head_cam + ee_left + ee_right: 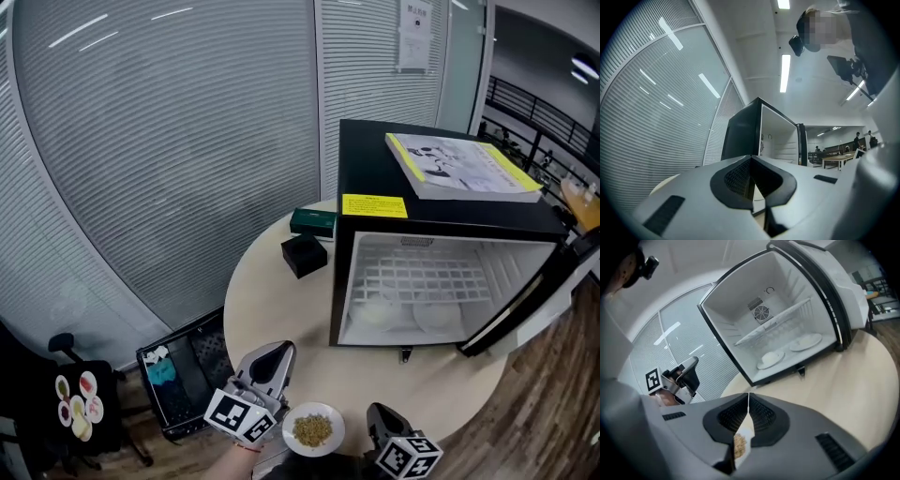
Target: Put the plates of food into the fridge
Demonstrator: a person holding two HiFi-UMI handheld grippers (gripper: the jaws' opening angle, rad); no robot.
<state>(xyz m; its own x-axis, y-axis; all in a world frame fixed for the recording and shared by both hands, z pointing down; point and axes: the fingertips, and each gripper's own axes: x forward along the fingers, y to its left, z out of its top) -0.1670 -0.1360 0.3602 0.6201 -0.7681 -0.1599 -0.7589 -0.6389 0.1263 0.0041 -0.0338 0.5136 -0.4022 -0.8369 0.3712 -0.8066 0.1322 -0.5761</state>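
Observation:
A white plate of yellow-brown grains hangs off the near edge of the round table. My right gripper is shut on its rim. In the right gripper view the grains show just behind the closed jaws. The black mini fridge stands open ahead, with two white plates on its floor under a wire shelf. My left gripper floats left of the held plate. Its jaws meet, with nothing held, and they face the fridge.
The fridge door swings out to the right. A yellow-edged book lies on the fridge top. A black box and a green box sit left of the fridge. A dark crate stands on the floor at left.

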